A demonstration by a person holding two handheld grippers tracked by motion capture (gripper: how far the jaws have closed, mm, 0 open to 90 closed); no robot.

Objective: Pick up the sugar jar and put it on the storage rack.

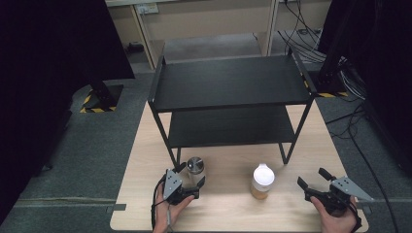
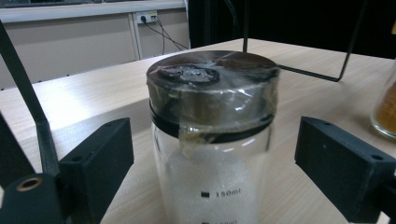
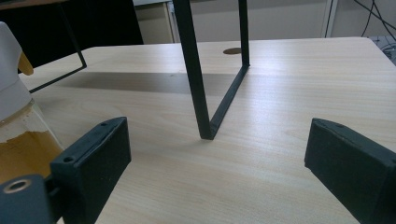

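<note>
Right now I am holding the left gripper (image 1: 190,178) around the glass jar (image 1: 196,168) near the front left of the wooden table (image 1: 228,208), just ahead of the left leg of the black two-tier rack (image 1: 228,92). In the left gripper view the jar (image 2: 212,140) is standing upright between the two black jaws, with a gap showing on each side, so the pads are not pressing on it: the claw is spread fairly wide around the glass and gripping nothing. A dark lid wrapped in clear film is capping the jar, and measuring marks are showing on its wall. I am keeping the right gripper (image 1: 316,182) at the front right of the table, its claw gaping wide and empty. In the right gripper view its jaws are pointing at the rack's right leg (image 3: 201,93), and a white-capped jar of amber stuff (image 3: 14,135) is sitting at the left edge. From above, that white-capped jar (image 1: 263,181) is standing between my two grippers, well apart from the right one.
</note>
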